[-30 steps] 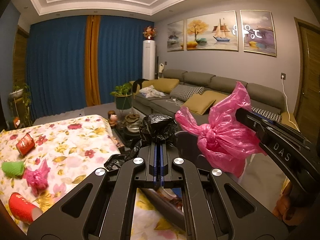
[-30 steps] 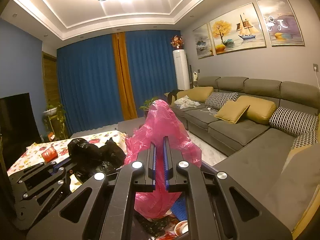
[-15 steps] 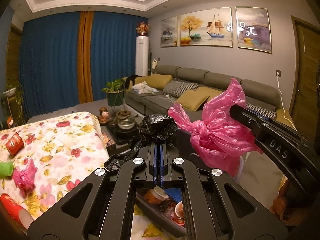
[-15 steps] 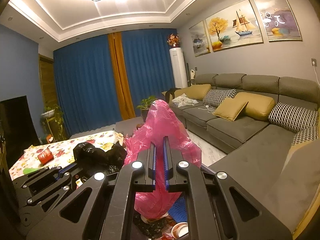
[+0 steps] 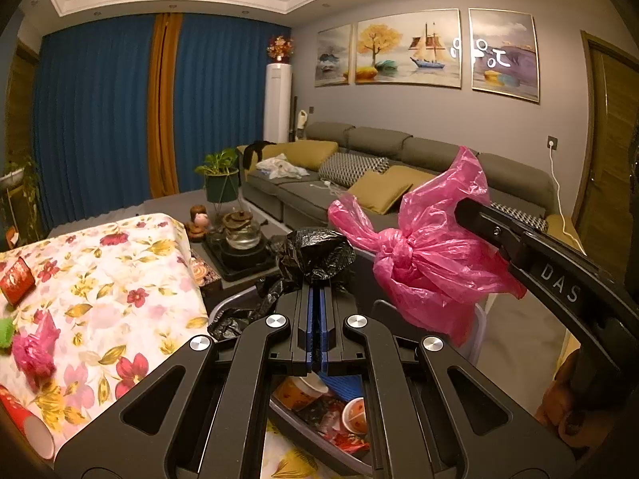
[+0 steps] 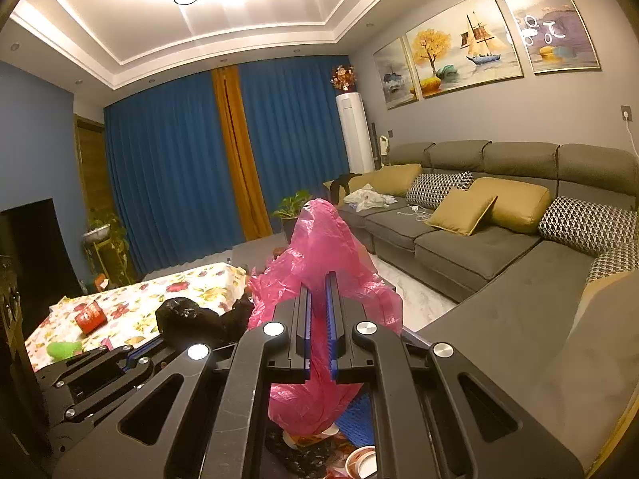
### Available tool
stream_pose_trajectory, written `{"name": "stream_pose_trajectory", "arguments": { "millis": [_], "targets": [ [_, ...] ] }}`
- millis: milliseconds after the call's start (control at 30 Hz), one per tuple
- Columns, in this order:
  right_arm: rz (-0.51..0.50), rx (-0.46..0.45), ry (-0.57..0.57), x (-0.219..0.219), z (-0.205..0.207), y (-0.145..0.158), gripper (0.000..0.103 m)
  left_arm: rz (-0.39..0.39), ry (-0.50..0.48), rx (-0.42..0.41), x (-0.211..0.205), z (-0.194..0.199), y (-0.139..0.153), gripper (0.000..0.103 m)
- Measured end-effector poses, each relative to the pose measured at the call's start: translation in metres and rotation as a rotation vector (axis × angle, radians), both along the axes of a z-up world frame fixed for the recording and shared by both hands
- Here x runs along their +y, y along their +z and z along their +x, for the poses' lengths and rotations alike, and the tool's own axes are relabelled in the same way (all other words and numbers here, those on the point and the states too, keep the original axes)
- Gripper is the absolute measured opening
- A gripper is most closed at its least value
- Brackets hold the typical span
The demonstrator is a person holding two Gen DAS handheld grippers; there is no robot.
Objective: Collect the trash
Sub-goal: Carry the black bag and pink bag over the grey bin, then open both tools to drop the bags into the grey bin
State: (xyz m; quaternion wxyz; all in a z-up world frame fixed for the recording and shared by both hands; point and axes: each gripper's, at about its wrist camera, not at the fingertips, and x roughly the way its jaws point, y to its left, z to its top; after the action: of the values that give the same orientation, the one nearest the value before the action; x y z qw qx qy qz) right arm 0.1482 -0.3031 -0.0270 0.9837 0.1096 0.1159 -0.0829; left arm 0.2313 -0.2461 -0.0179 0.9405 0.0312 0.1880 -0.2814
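Two thin plastic bags hang over the grey bin (image 5: 481,319): the left gripper (image 5: 318,291) has its jaws clamped on the crumpled black bag (image 5: 315,253), and the right gripper (image 6: 318,283) on the knotted pink bag (image 5: 431,255) at the black one's 3 o'clock. Both look light, soft and slippery, so gathered folds near the knot seem the surest hold.

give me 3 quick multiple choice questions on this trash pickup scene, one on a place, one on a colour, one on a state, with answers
1. Where does the red packet lie?
A. on the sofa
B. on the flowered tablecloth
C. in the bin

2. What colour is the bag in the right gripper?
A. pink
B. white
C. yellow

3. How is the left gripper?
A. wide open, holding nothing
B. shut on the black bag
C. shut on a cup

Answers: 1 B, it rests on the flowered tablecloth. 2 A, the pink bag sits between its pads. 3 B, the black bag bunches at its closed tips.
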Motion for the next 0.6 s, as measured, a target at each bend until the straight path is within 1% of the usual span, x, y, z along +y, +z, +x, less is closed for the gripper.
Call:
{"name": "stream_pose_trajectory", "arguments": {
  "millis": [167,300,400,467,533,567,600],
  "targets": [
    [0.008,0.006,0.003,-0.004,0.001,-0.002,0.009,0.001,-0.013,0.013,-0.001,0.002,-0.003,0.002],
    [0.016,0.004,-0.003,-0.006,0.003,-0.001,0.021,0.005,-0.022,0.022,-0.002,0.003,-0.007,0.002],
    [0.021,0.006,-0.008,-0.008,0.004,-0.001,0.025,0.006,-0.038,0.037,-0.001,0.006,-0.009,0.002],
    [0.025,0.005,-0.008,-0.009,0.003,-0.002,0.026,0.007,-0.037,0.048,0.0,0.008,-0.01,0.009],
    [0.025,0.006,-0.009,-0.009,0.002,-0.002,0.028,-0.001,-0.032,0.054,0.002,0.009,-0.011,0.025],
    [0.024,0.005,-0.01,-0.009,0.002,-0.002,0.031,-0.003,-0.023,0.053,0.003,0.009,-0.012,0.031],
    [0.023,0.005,-0.011,-0.009,0.002,-0.002,0.034,-0.009,-0.01,0.048,0.006,0.008,-0.012,0.044]
  ]
}}
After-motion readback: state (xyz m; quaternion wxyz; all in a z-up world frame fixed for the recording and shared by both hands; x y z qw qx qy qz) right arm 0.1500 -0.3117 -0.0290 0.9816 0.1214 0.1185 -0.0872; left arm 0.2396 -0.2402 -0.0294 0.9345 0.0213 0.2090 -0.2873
